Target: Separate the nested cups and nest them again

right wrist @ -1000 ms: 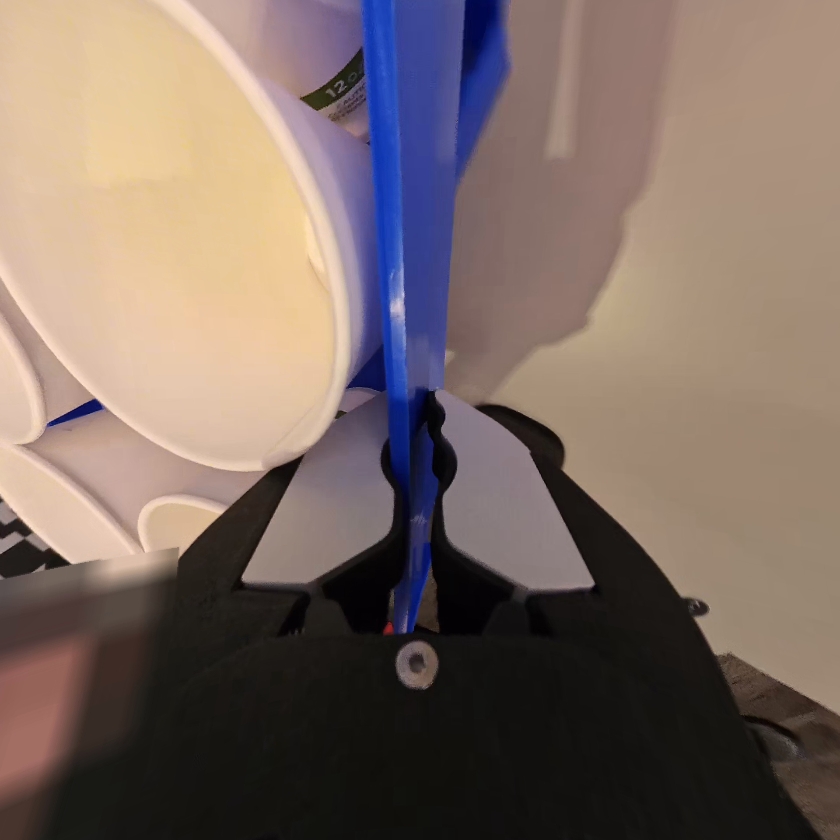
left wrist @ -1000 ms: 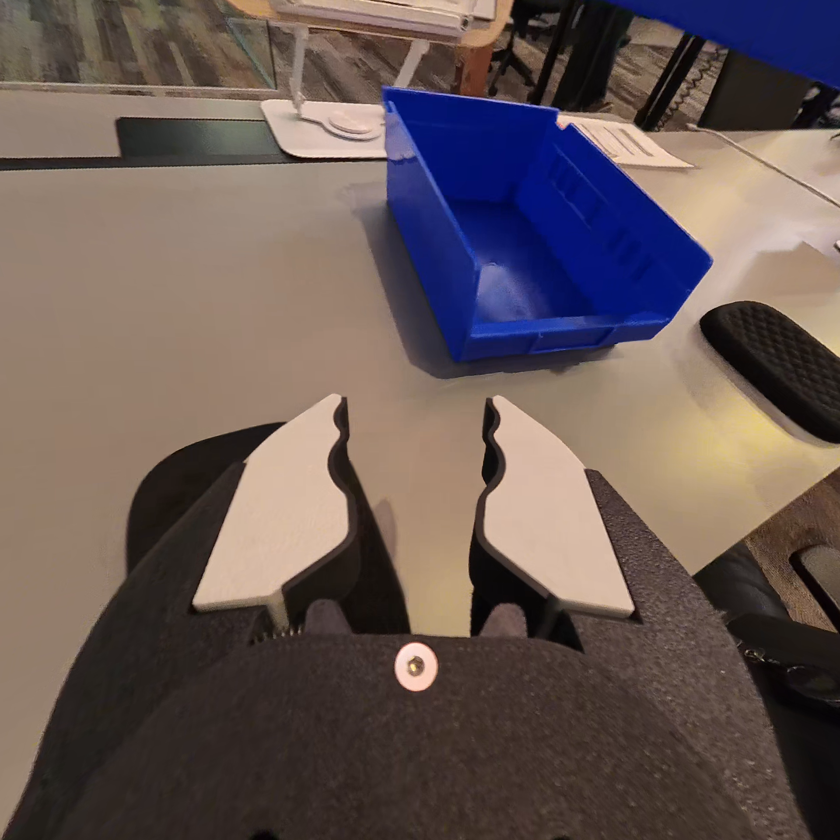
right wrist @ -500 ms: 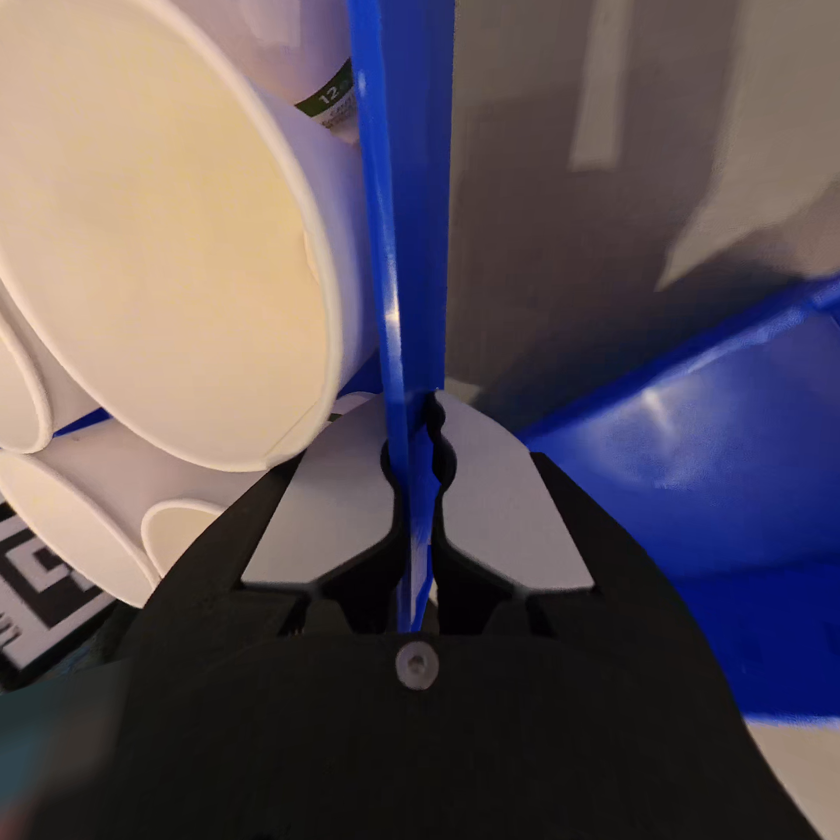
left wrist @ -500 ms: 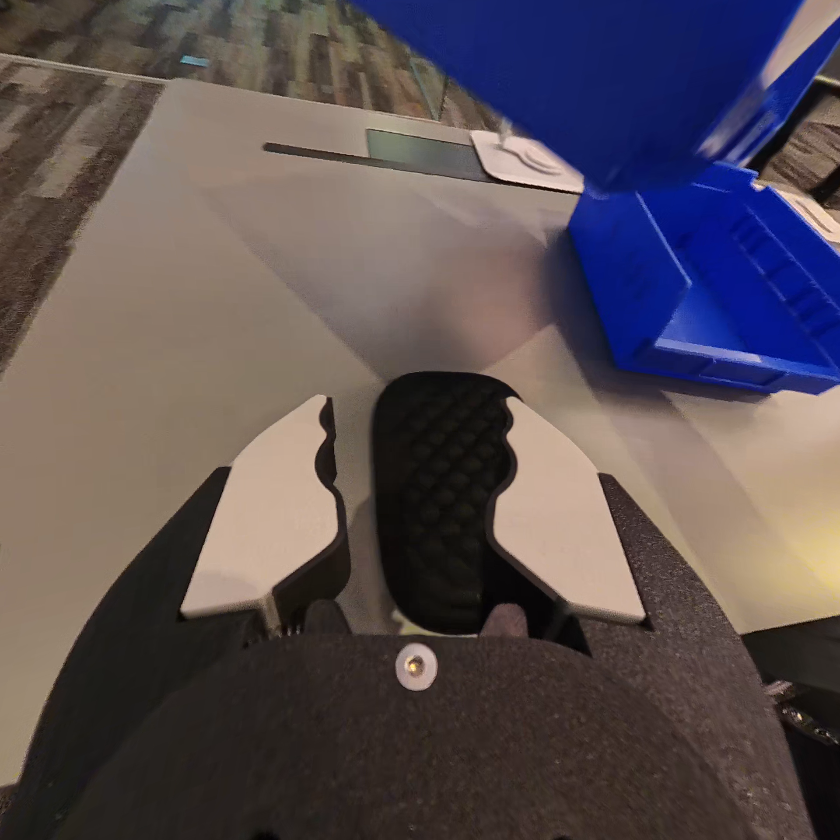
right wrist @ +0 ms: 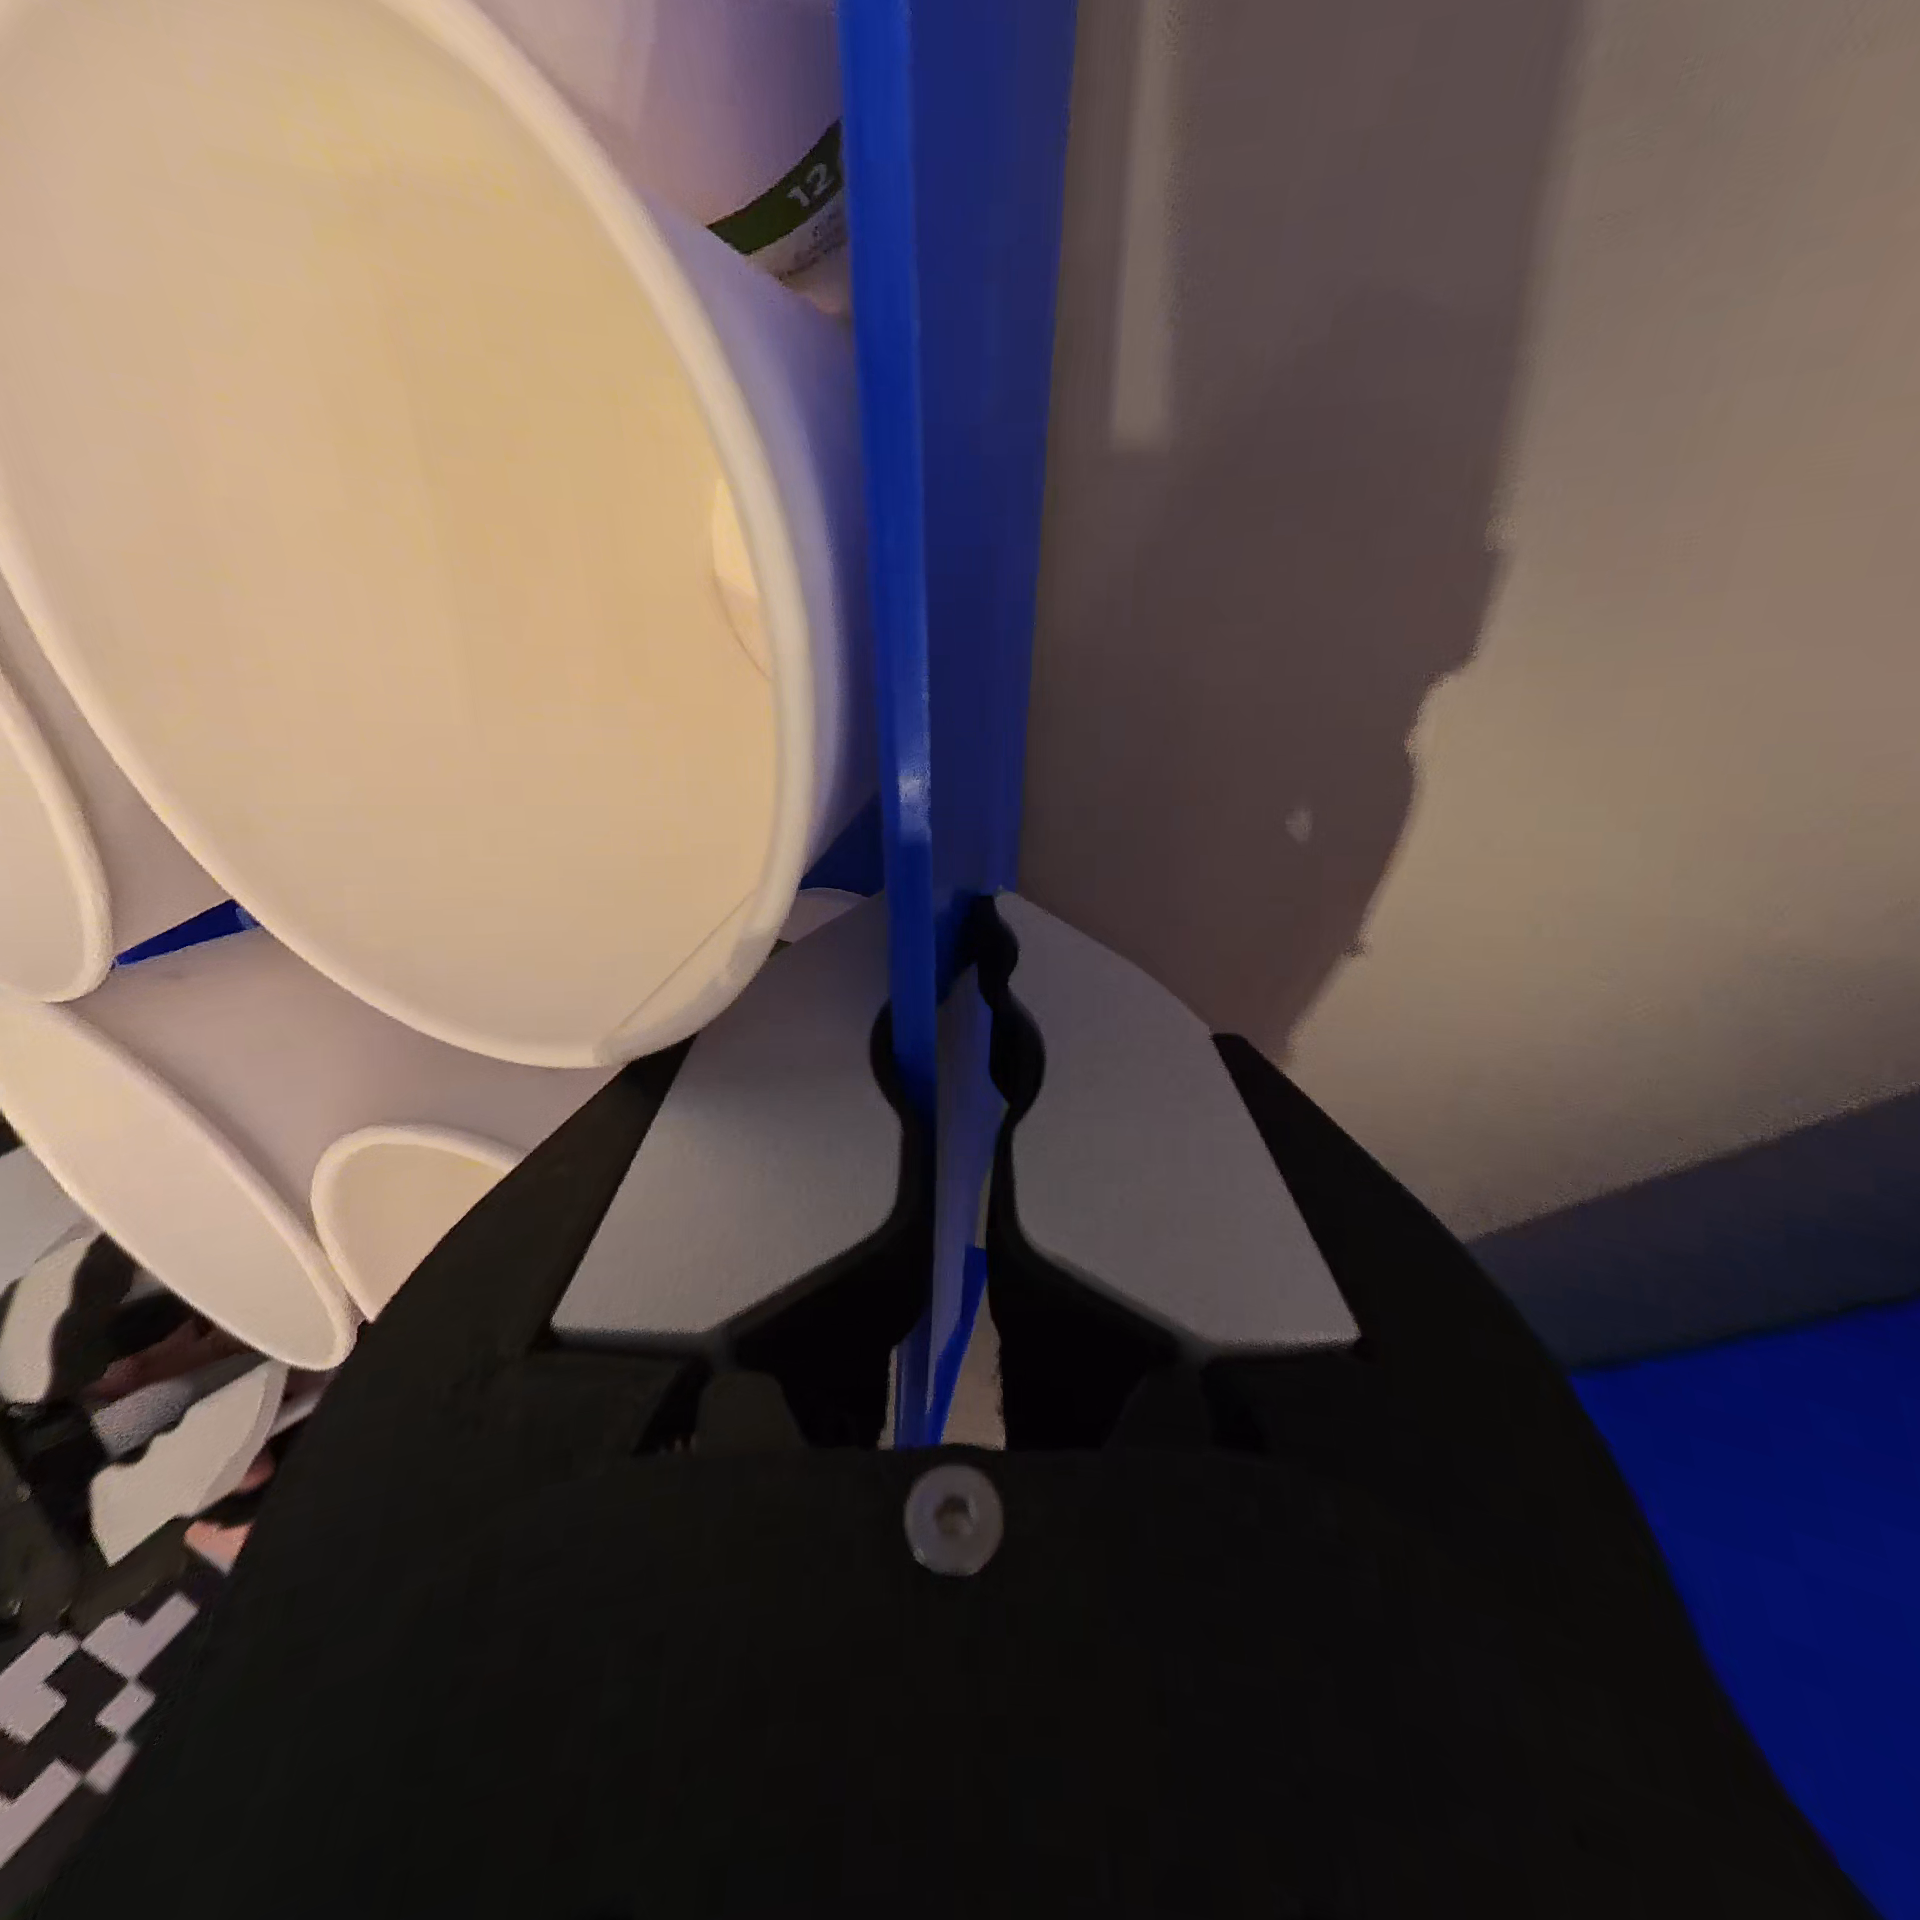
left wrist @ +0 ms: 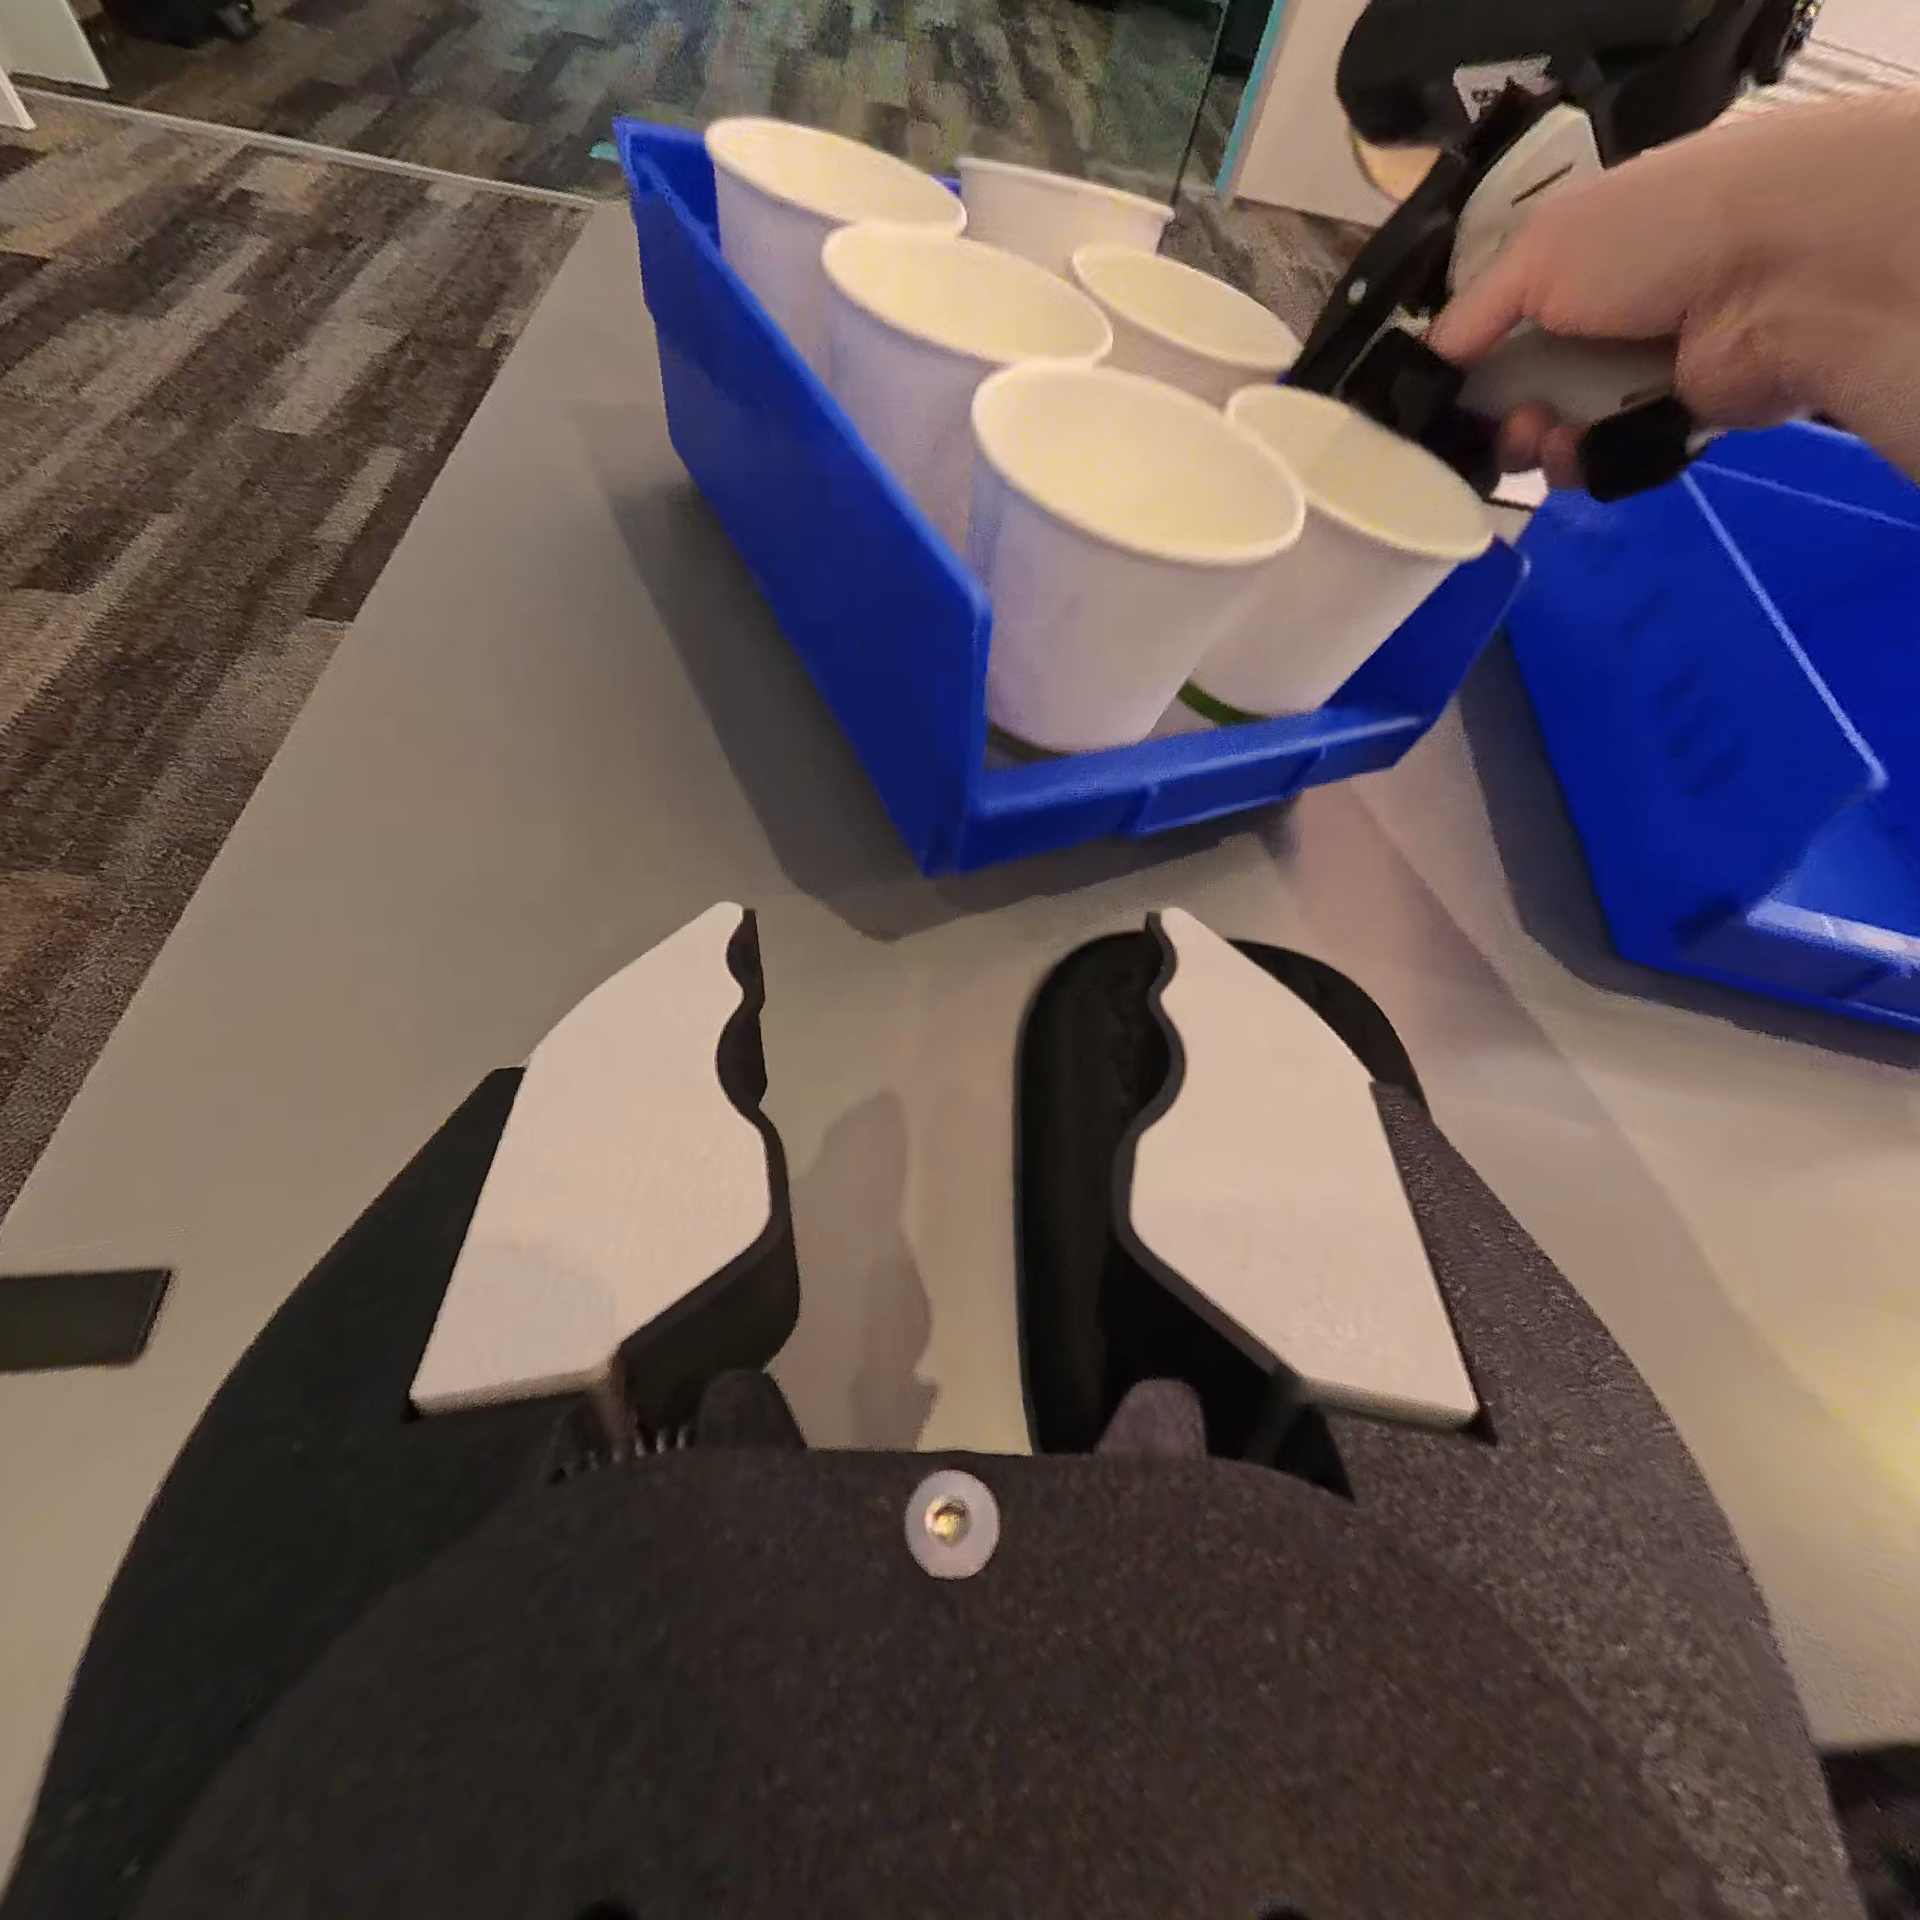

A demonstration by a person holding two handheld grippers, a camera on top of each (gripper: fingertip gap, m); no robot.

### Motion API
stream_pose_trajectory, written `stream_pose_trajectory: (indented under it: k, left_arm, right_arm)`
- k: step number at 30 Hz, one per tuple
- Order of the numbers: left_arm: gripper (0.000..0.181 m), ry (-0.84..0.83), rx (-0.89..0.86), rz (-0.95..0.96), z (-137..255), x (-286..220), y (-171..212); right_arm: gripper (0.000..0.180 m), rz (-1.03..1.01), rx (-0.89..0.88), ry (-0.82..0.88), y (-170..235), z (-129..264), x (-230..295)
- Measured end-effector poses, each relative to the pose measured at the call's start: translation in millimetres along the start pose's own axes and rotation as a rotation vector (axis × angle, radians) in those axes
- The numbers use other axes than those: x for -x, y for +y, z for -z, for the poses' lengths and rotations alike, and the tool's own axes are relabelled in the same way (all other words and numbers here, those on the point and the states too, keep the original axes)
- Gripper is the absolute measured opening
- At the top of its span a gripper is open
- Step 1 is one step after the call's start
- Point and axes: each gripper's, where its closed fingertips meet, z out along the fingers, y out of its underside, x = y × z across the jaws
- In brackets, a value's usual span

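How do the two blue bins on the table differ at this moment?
The nearer blue bin holds six upright white paper cups; the other blue bin, to its right, shows no cups in its visible part. The right gripper is clamped on the cup-filled bin's side wall, while nothing grips the other bin. The cup-filled bin is fully in view; the other is cut off by the frame edge. Both look the same blue plastic, with a low front lip.
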Motion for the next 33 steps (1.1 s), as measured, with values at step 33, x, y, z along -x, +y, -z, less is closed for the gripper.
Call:
stream_pose_trajectory:
  k: [33]
  left_arm:
    - [0.006,-0.169,0.206,-0.200,-115.7,94.7,-25.6]
  right_arm:
    - [0.038,0.436,-0.248,0.222,94.3,163.2,-45.5]
